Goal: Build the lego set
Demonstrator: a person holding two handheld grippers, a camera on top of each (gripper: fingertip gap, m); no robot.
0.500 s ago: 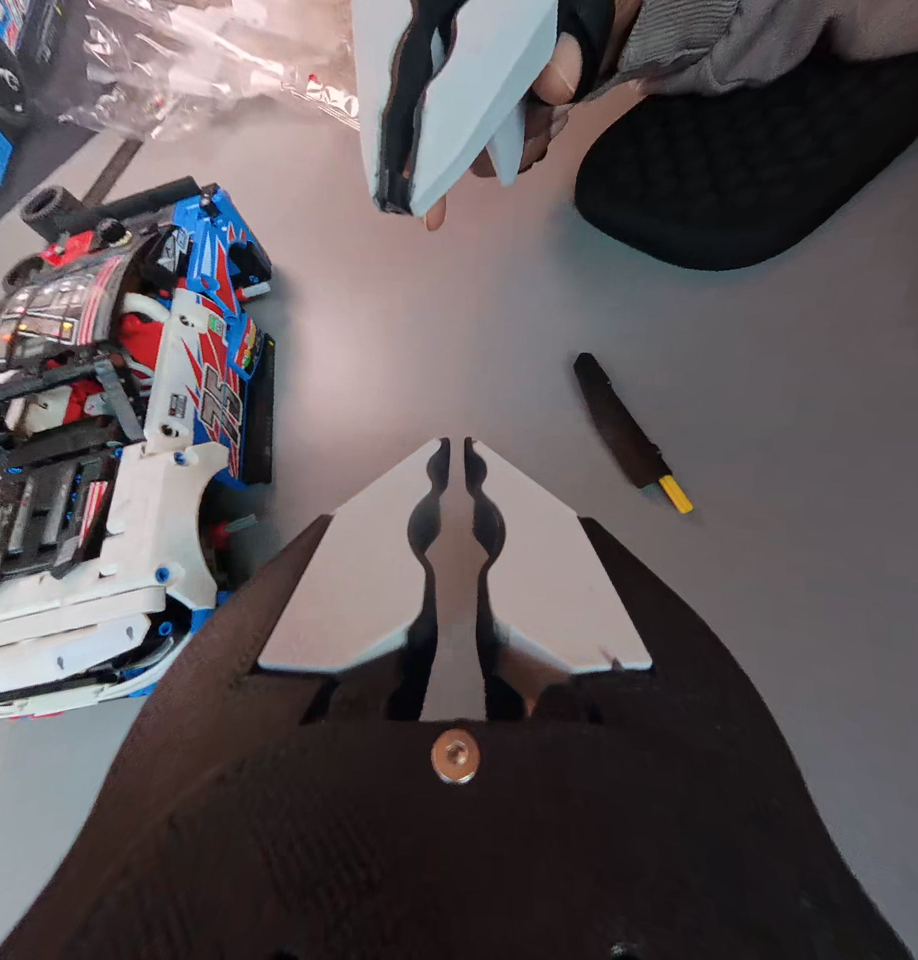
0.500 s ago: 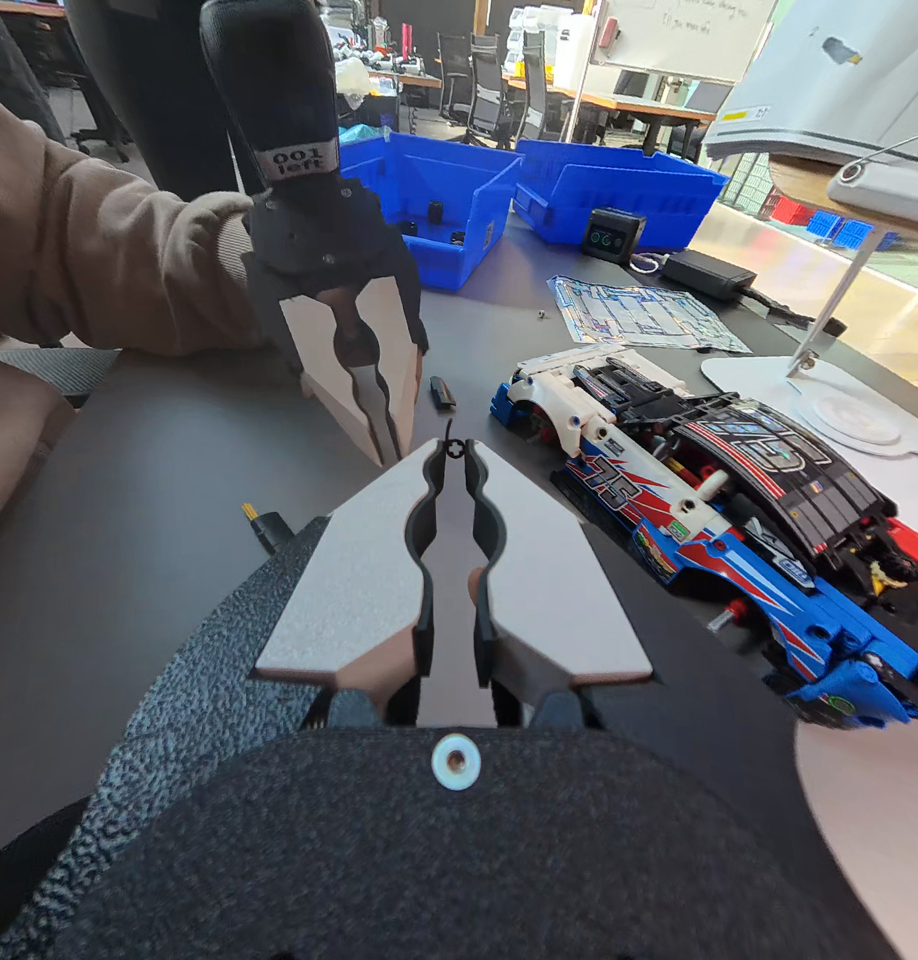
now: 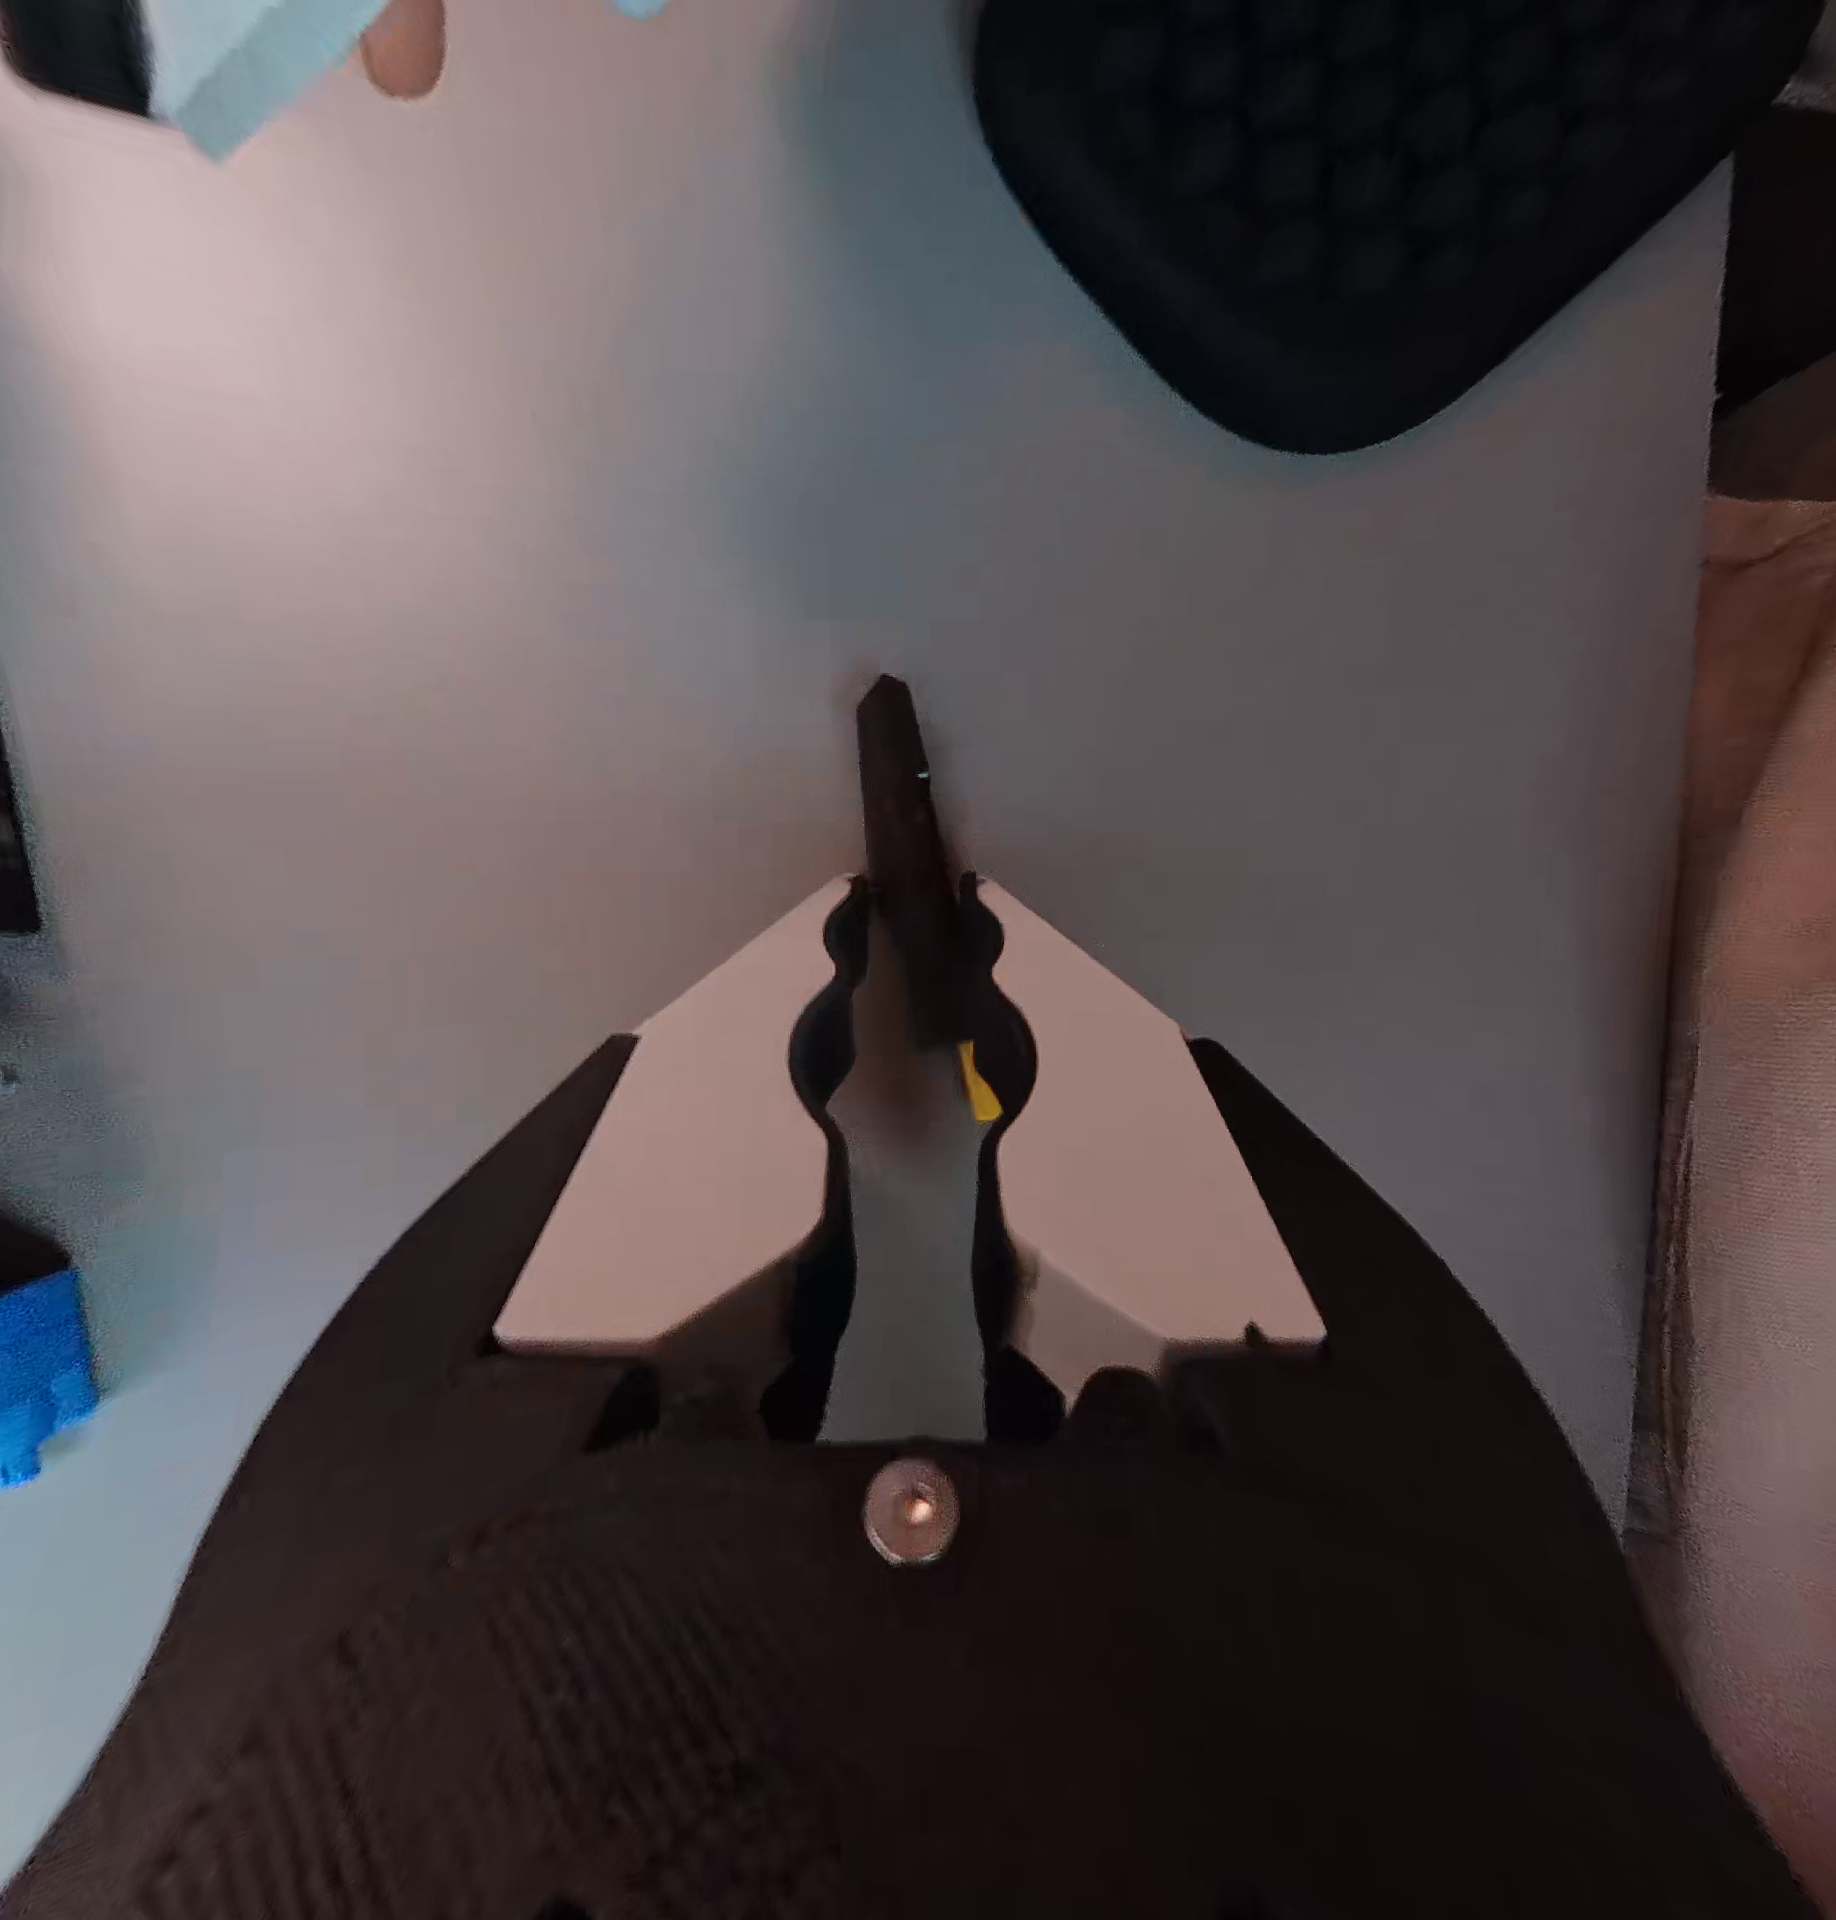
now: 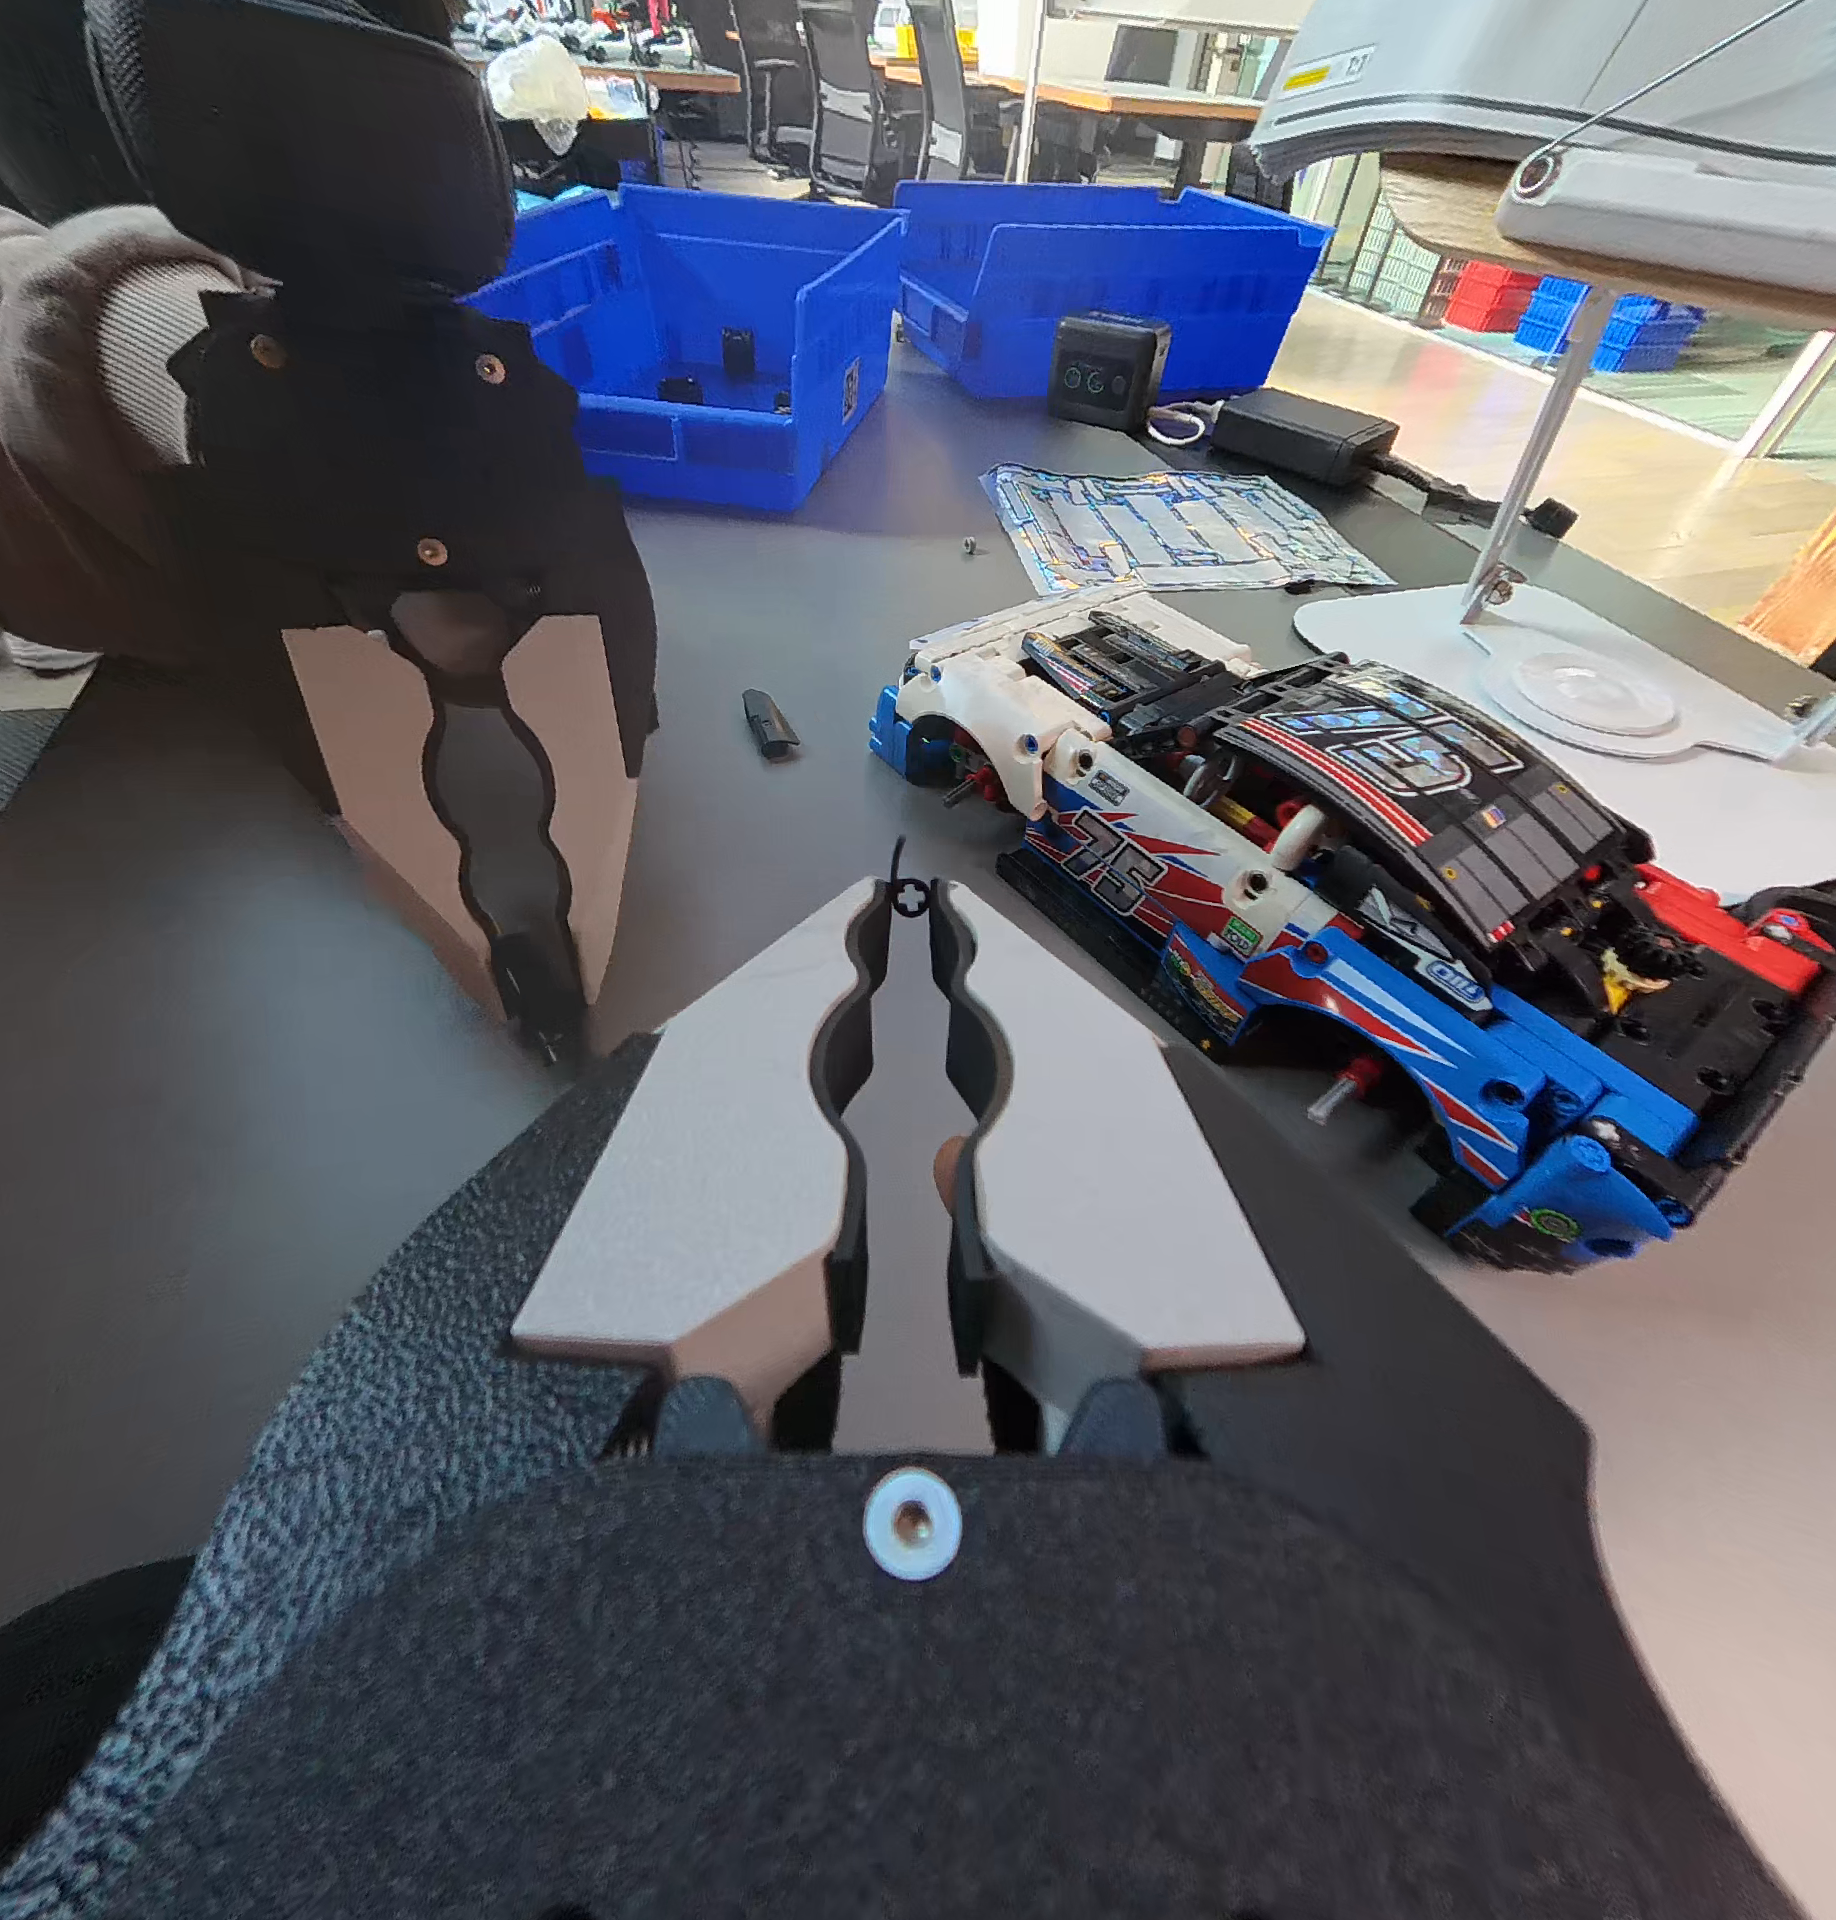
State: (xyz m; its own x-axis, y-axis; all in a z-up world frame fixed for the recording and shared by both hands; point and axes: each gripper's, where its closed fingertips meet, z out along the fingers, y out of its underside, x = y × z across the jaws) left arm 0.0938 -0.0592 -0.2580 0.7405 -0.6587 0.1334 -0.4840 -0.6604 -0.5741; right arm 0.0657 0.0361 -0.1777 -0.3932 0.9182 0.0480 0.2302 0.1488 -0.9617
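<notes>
**Supervisor:** Report the left gripper.

**Operator:** In my left wrist view, the left gripper sits at frame centre, pointed down at the grey table. Its tongs stand slightly apart with a long black piece between them. A yellow tip shows at the piece's near end, inside the gap. I cannot tell whether the pads actually press the piece or only straddle it. In my right wrist view, the same gripper appears at centre left, tips down on the table with the dark piece between them.

**Supervisor:** Right gripper?

**Operator:** The right gripper is at frame centre of its own view. Its tongs are drawn nearly together and pinch a small black ring-shaped part at the very tips; a thin black stem rises from the part.

**Supervisor:** Location of the model?

**Operator:** The lego car lies on the table at centre right of the right wrist view, body blue, white and red with a black roof. It is apart from both grippers. A second small black piece rests on the table to the left of the car's front end.

**Supervisor:** Background items?

**Operator:** Two blue bins occupy the upper centre. A printed sheet lies flat behind the car. A white lamp base stands at the right.
</notes>
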